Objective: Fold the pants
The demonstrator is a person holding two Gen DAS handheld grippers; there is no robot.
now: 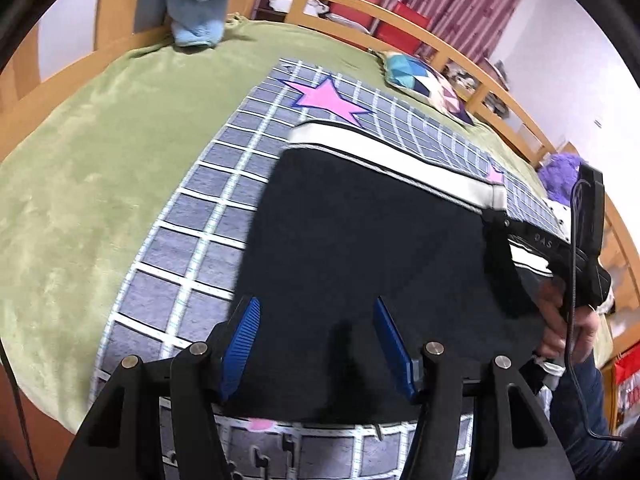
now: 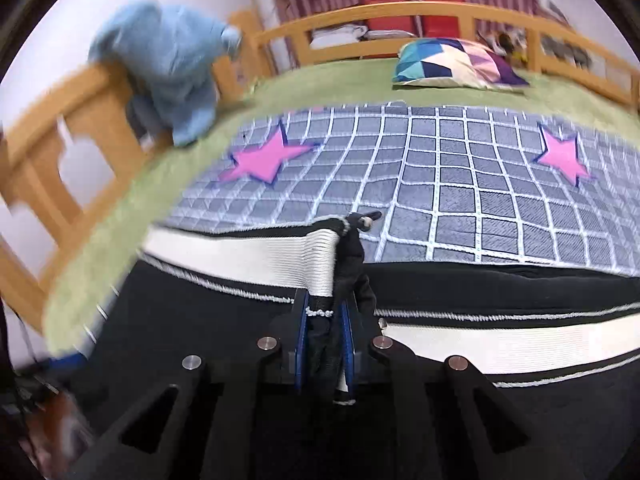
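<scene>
Black pants [image 1: 360,216] with a white side stripe [image 1: 384,152] lie folded on a grey checked mat [image 1: 192,248] on the bed. My left gripper [image 1: 316,312] is open, its blue fingers [image 1: 244,332] spread above the black cloth and holding nothing. My right gripper [image 2: 325,320] is shut on the pants [image 2: 192,312], pinching a bunch of black cloth and white stripe [image 2: 256,252] at the edge. The right gripper also shows in the left wrist view [image 1: 496,220], at the pants' right end, held by a hand [image 1: 560,320].
The mat has pink stars [image 1: 328,98] and lies on a green blanket [image 1: 80,184]. A blue plush toy [image 2: 176,68] sits on the wooden bed rail [image 2: 52,128]. A patterned pillow [image 2: 456,64] lies at the far side. A purple plush [image 1: 560,172] is at the right.
</scene>
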